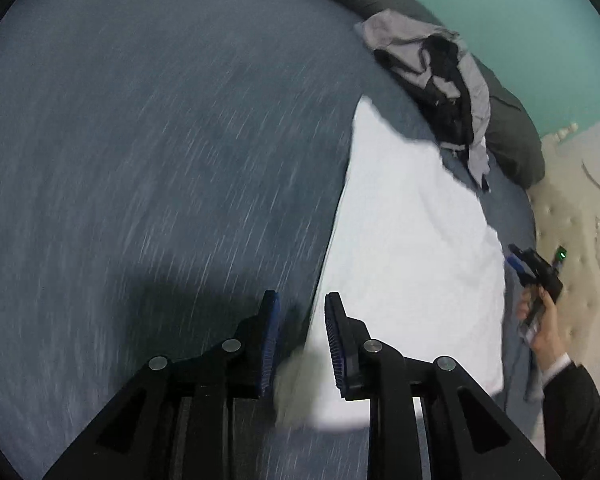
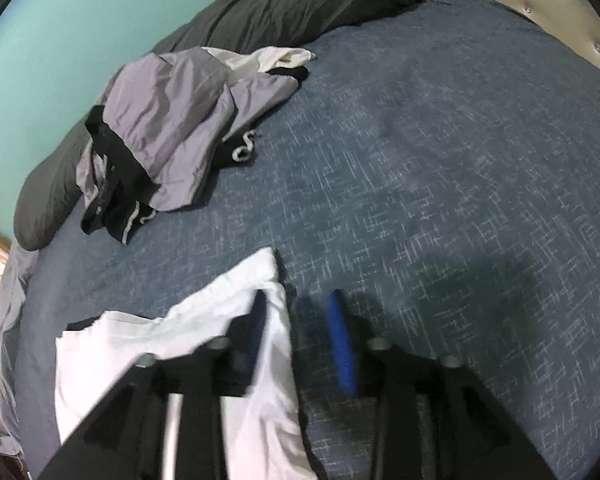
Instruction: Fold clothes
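Fingers (image 1: 270,336) apart over smooth white cloth (image 1: 412,248)

A bed with a blue-grey flecked cover (image 2: 440,152) carries a white garment (image 2: 112,352) at its near left, a heap of grey and black clothes (image 2: 168,128) farther left, and a dark grey duvet (image 2: 300,0) along the far edge.
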`<state>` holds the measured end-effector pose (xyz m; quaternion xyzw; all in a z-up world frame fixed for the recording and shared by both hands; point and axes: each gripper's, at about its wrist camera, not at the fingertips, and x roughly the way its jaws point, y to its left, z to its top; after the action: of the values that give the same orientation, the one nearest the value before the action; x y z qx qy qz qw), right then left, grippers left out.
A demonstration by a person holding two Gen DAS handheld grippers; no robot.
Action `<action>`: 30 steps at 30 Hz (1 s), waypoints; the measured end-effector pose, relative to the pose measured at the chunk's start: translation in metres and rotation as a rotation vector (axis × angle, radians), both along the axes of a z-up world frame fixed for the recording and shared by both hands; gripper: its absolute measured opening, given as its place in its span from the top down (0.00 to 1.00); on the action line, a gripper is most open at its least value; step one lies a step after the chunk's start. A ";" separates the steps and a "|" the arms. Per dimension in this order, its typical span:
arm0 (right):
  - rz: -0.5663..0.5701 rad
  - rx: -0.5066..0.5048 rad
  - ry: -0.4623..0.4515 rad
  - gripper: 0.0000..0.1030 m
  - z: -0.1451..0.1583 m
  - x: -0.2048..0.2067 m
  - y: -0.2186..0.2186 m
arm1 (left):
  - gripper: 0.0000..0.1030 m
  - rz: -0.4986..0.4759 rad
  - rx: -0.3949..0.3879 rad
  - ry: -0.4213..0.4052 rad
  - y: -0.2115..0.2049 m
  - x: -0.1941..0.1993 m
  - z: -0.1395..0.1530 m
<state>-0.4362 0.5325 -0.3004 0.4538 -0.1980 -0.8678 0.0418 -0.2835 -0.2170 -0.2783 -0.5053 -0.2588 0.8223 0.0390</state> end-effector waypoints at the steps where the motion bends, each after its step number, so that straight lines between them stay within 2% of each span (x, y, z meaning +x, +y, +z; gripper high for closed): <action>1: 0.005 -0.006 0.002 0.55 0.001 -0.001 -0.001 | 0.75 -0.029 -0.023 0.021 0.006 -0.020 0.005; 4: 0.034 -0.001 0.002 0.55 0.004 -0.004 -0.006 | 0.75 -0.100 -0.055 0.060 0.023 -0.073 0.010; 7: 0.068 0.017 0.001 0.55 0.005 -0.010 -0.013 | 0.75 -0.150 -0.106 0.058 0.042 -0.123 0.004; 11: 0.120 0.063 0.000 0.55 0.003 -0.020 -0.022 | 0.75 -0.167 -0.155 0.053 0.050 -0.167 -0.009; 15: 0.169 0.106 0.008 0.55 0.000 -0.030 -0.029 | 0.75 -0.149 -0.160 0.073 0.053 -0.203 -0.018; 23: 0.213 0.166 0.005 0.55 -0.010 -0.041 -0.035 | 0.76 -0.170 -0.150 0.093 0.065 -0.233 -0.034; 25: 0.215 0.175 0.020 0.55 -0.010 -0.040 -0.035 | 0.84 -0.162 -0.146 0.093 0.064 -0.235 -0.037; 26: 0.215 0.179 0.027 0.64 -0.010 -0.039 -0.035 | 0.98 -0.162 -0.153 0.091 0.064 -0.235 -0.038; 27: 0.216 0.184 0.034 0.74 -0.010 -0.038 -0.036 | 0.98 -0.163 -0.161 0.094 0.065 -0.235 -0.038; 28: 0.217 0.188 0.041 0.79 -0.009 -0.037 -0.036 | 0.98 -0.162 -0.172 0.099 0.065 -0.235 -0.038; 29: 0.218 0.193 0.048 0.90 -0.009 -0.036 -0.036 | 0.98 -0.158 -0.184 0.109 0.066 -0.233 -0.036; 30: 0.219 0.197 0.055 0.93 -0.009 -0.036 -0.036 | 0.98 -0.153 -0.179 0.115 0.066 -0.232 -0.033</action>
<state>-0.4717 0.4964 -0.3093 0.4505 -0.0599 -0.8855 0.0968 -0.5151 -0.1511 -0.3114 -0.4768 -0.1424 0.8645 0.0709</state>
